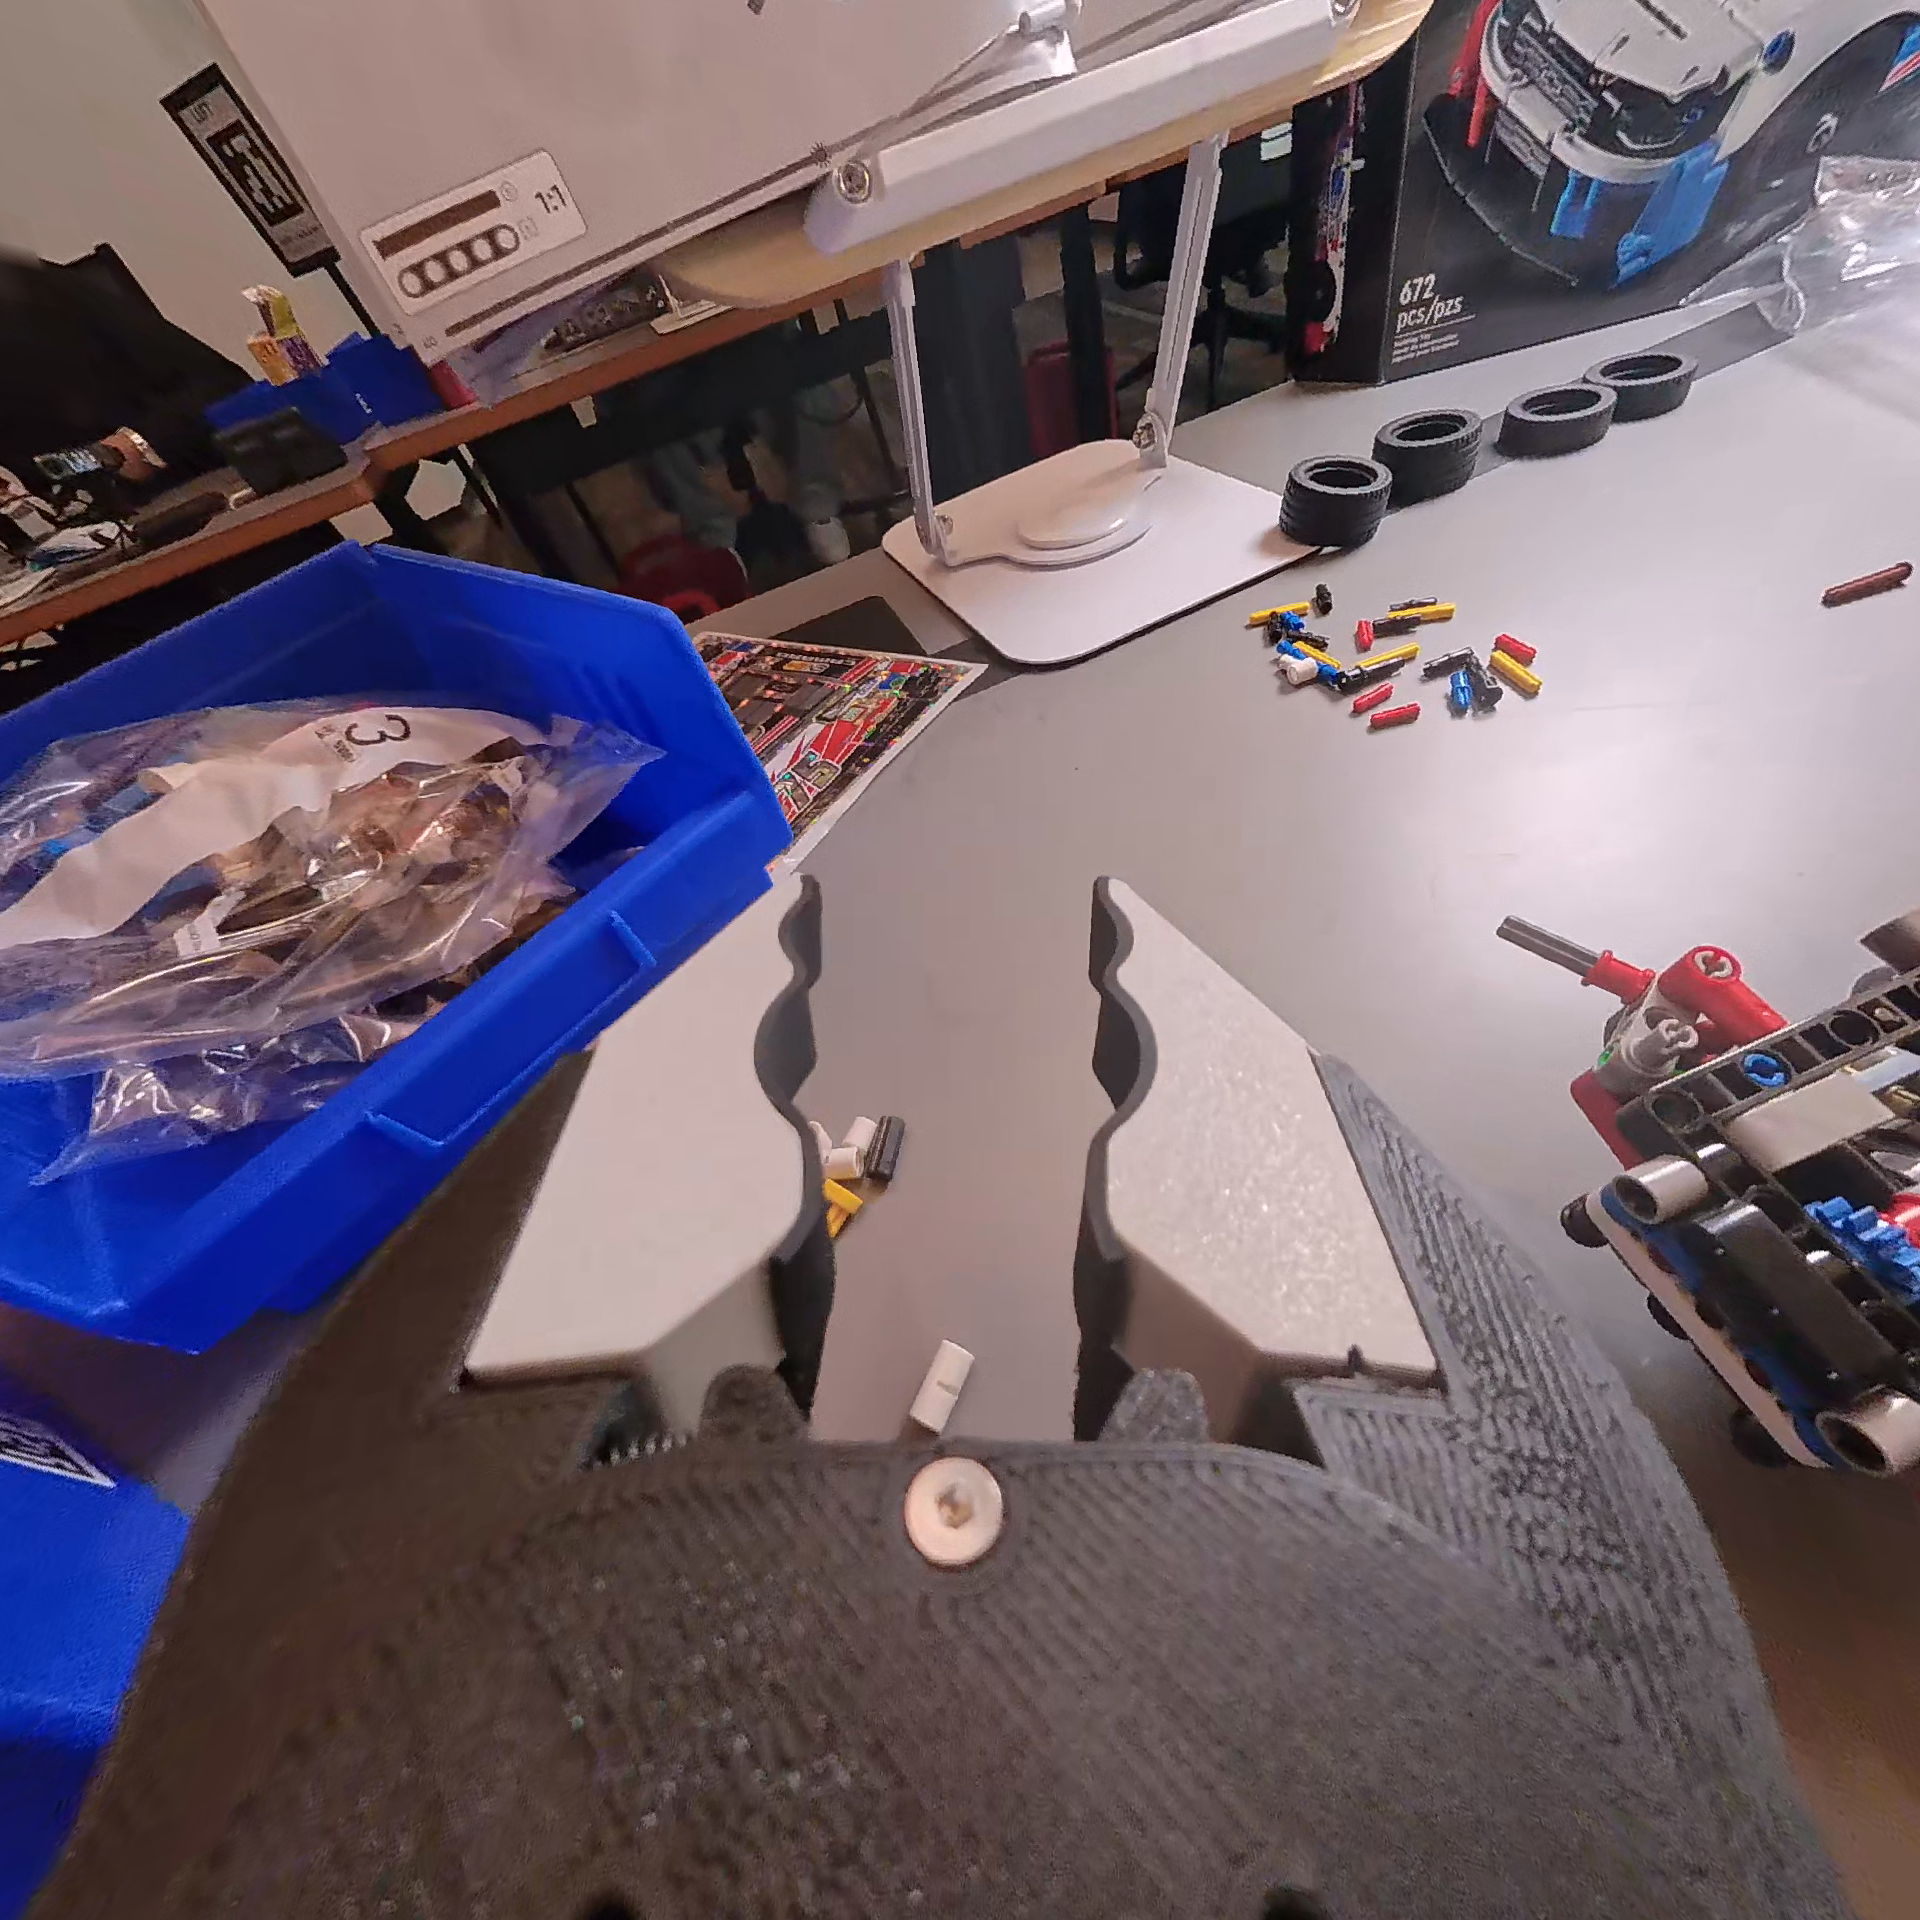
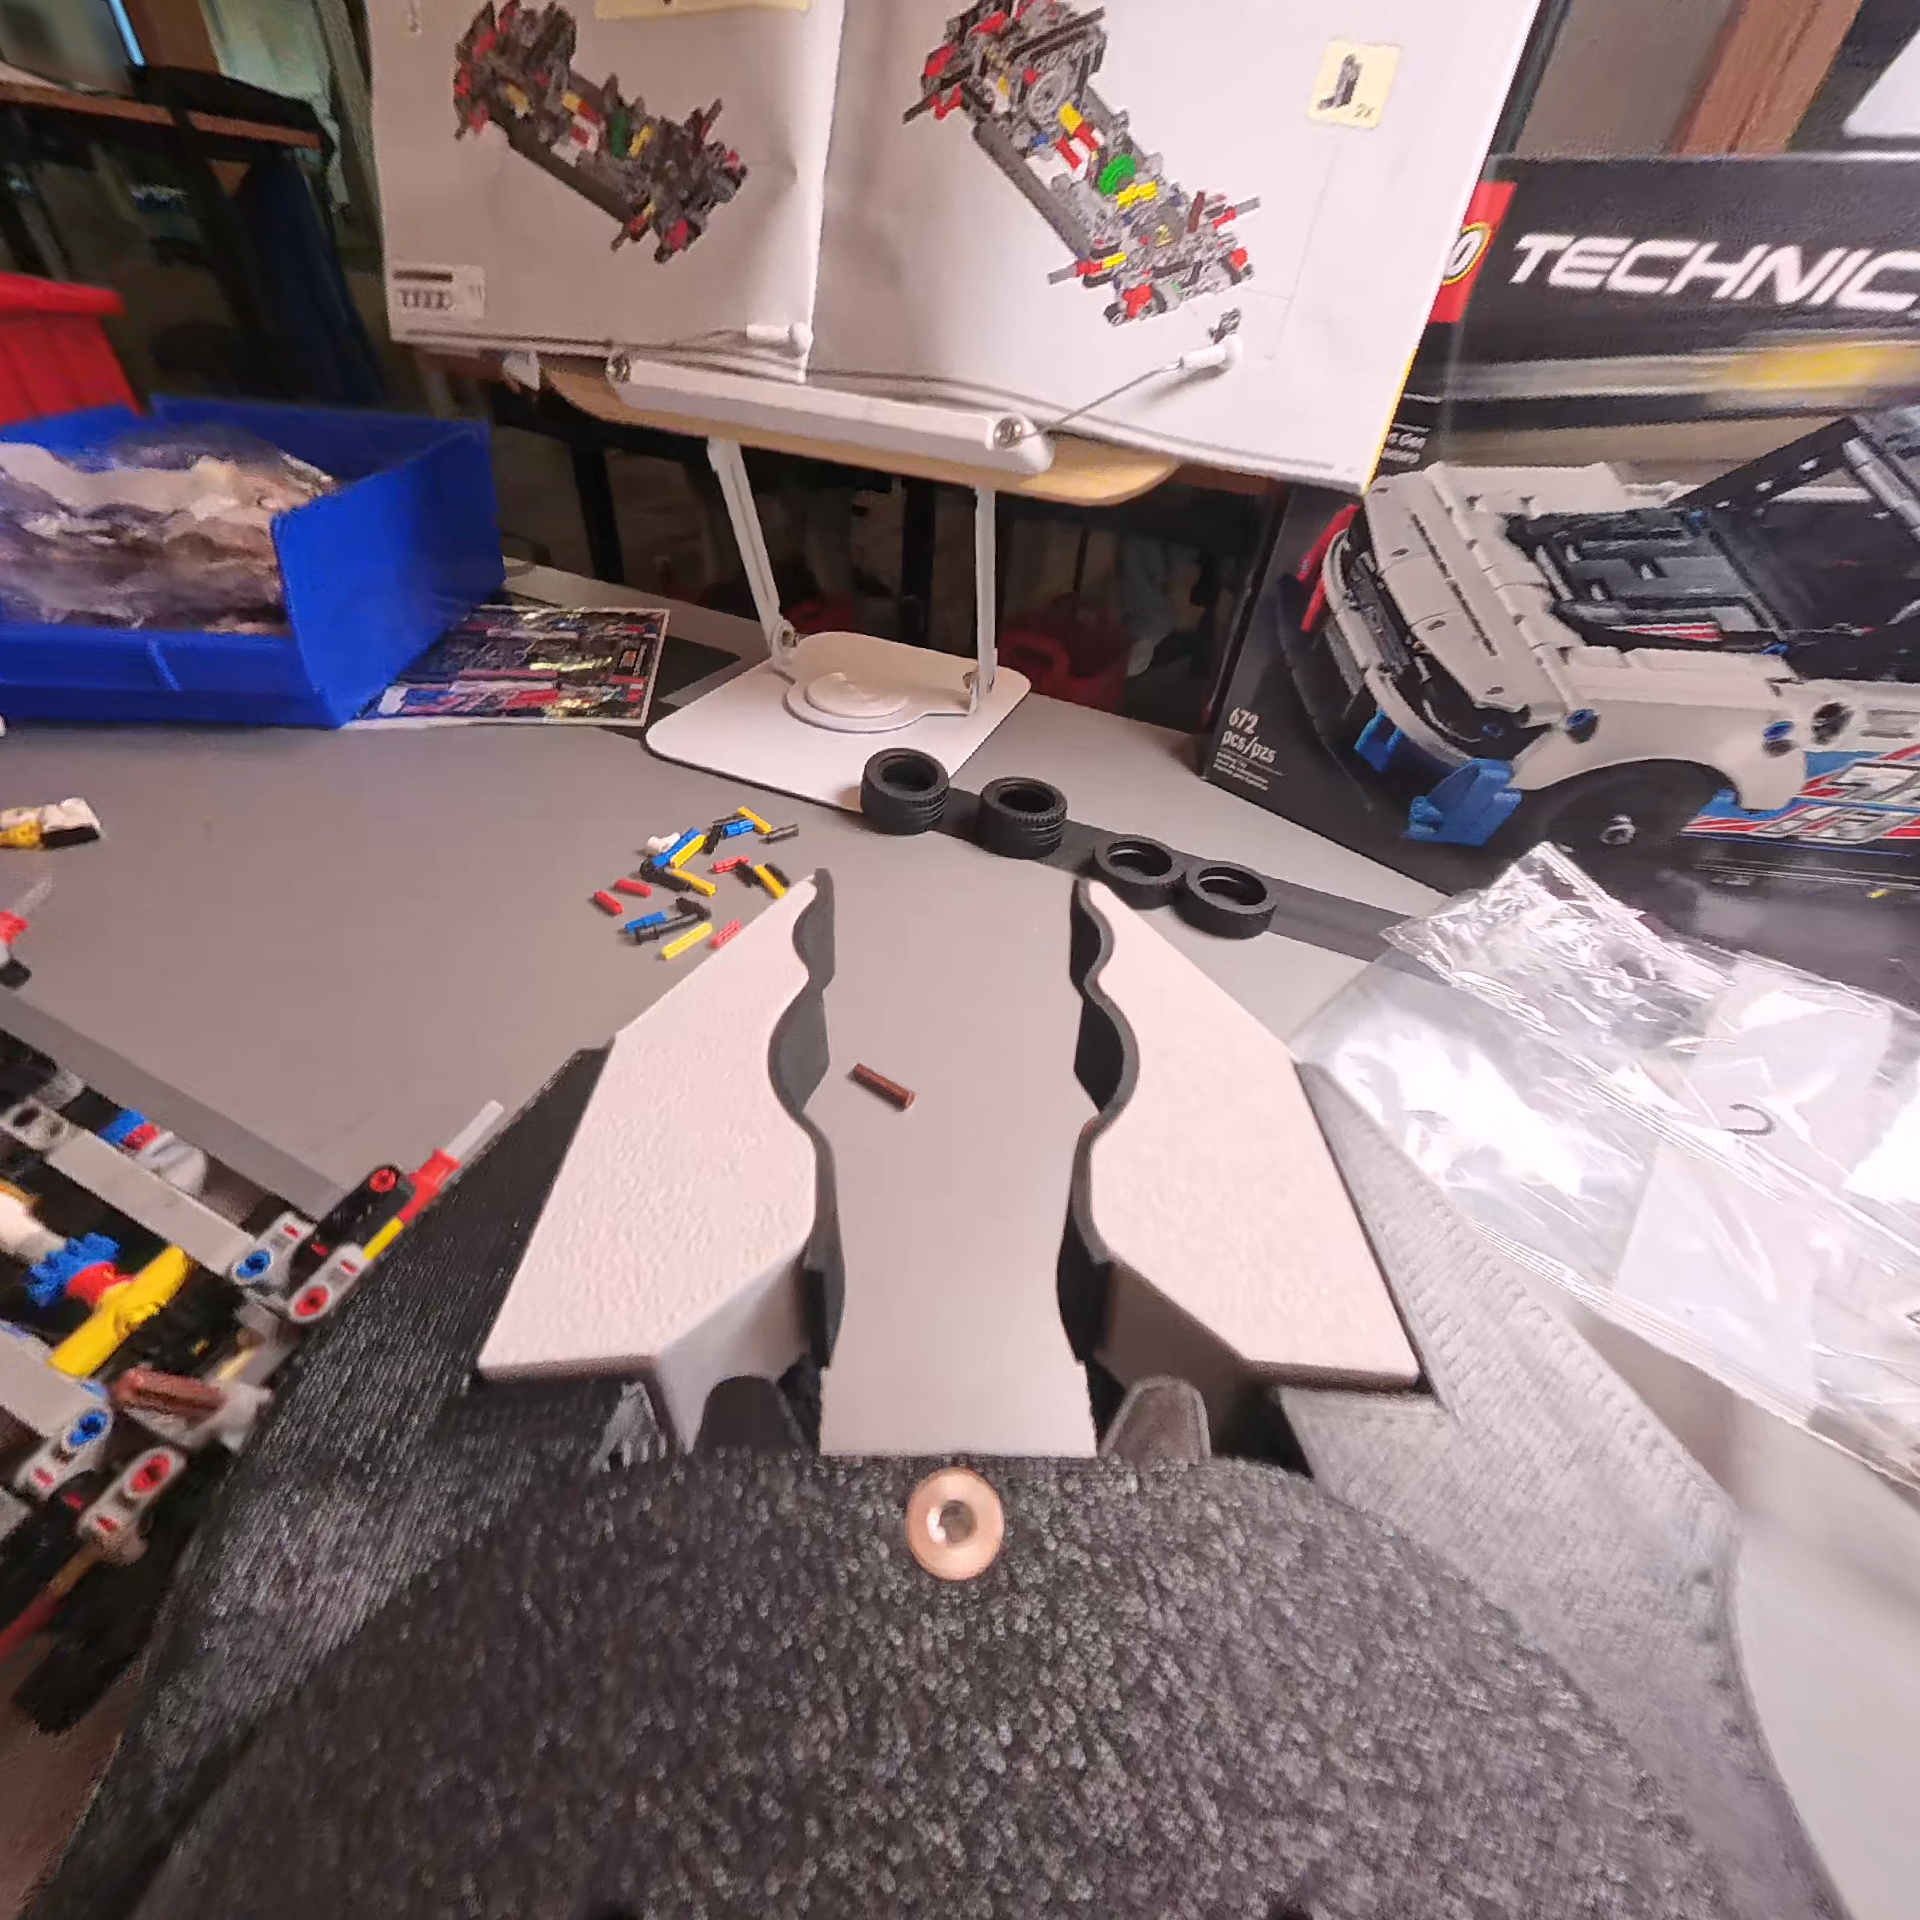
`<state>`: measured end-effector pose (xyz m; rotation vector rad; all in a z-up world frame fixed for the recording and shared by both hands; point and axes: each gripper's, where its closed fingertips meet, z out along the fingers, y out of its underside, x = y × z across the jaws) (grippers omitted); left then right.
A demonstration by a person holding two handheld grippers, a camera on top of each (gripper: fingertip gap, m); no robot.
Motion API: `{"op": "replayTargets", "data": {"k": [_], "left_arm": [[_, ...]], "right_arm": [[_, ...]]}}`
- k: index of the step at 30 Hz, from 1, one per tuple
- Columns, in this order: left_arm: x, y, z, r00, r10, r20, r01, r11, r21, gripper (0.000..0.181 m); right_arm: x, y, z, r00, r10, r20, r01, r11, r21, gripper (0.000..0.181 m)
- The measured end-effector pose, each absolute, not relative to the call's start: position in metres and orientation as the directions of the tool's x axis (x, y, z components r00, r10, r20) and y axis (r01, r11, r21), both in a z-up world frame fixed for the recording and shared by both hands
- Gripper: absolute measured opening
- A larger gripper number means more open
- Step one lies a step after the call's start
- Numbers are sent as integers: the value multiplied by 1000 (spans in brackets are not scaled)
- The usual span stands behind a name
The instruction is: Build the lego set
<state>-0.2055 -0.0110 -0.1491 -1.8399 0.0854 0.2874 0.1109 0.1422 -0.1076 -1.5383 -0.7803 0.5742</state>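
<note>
Left tongs (image 1: 951, 894) spread wide above the grey bench (image 1: 1299, 831), nothing pinched. Between their fingers, on the bench: a small white sleeve piece (image 1: 940, 1387) near the base, and farther up a little cluster of white, black and yellow bits (image 1: 857, 1158) just beside the left finger. To the left, a blue bin (image 1: 644, 862) with clear numbered bags (image 1: 281, 852) of parts inside; behind it, a sticker sheet (image 1: 831, 717) flat on the bench. At the right edge, the half-built chassis (image 1: 1766, 1195) — black frame, red and blue connectors, grey axle sticking out.

Right tongs (image 2: 951, 899) likewise spread, holding nothing. On the bench between those fingers, untouched: a short brown pin (image 2: 883, 1086) (apart from both pads). Beyond the left fingertip, a scatter of red, yellow, blue and black pins (image 2: 696, 883). Four black tyres (image 2: 1023, 816) in a row — two upright, two lying flat — in front of the white book stand (image 2: 842, 707) with the open instruction booklet (image 2: 831, 177) on it. Set box (image 2: 1610, 623) at the right, empty clear bags (image 2: 1610, 1091) before it.
</note>
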Motion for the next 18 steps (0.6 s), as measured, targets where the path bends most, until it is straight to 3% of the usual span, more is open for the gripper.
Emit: {"op": "replayTargets", "data": {"k": [7, 10, 18], "left_arm": [[-204, -13, -139, 976, 85, -198, -176, -220, -960, 51], [-207, -17, -129, 976, 97, -194, -177, -163, -971, 55], [-204, -16, -123, 991, 40, -130, -126, -89, -988, 86]], "right_arm": [[121, 156, -87, 773, 634, 6, 14, -8, -1000, 45], [117, 155, -99, 765, 643, 29, 38, 0, -999, 51], [116, 144, -106, 743, 665, 78, 72, 36, -997, 46]]}}
